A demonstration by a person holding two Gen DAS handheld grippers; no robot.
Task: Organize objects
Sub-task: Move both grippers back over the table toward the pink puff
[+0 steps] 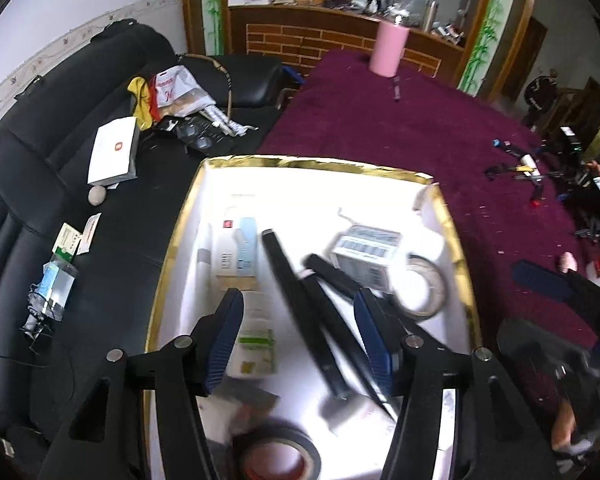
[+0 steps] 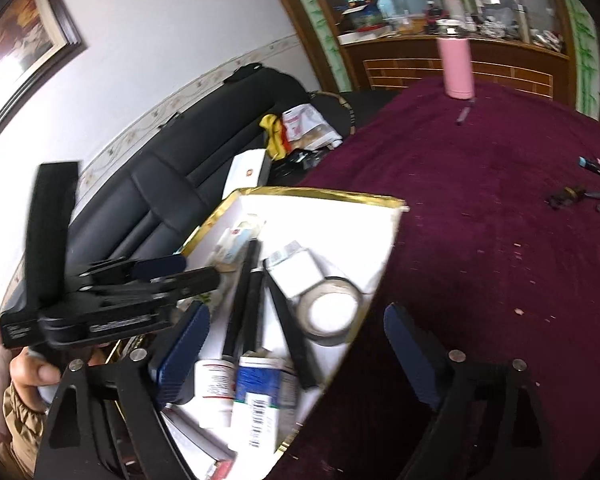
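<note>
Both grippers, left (image 1: 298,332) and right (image 2: 296,348), hang over the gold-rimmed box (image 1: 180,240), jaws wide, nothing held. Judged between placements; next calls for reaching the markers (image 1: 516,168) on the maroon surface (image 1: 400,120).

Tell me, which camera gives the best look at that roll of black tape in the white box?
The left wrist view: the roll of black tape lies at the near end of the gold-rimmed white box, its ring and reddish core visible, though blurred. The right wrist view shows the same box, but I cannot find the black roll there.
</note>
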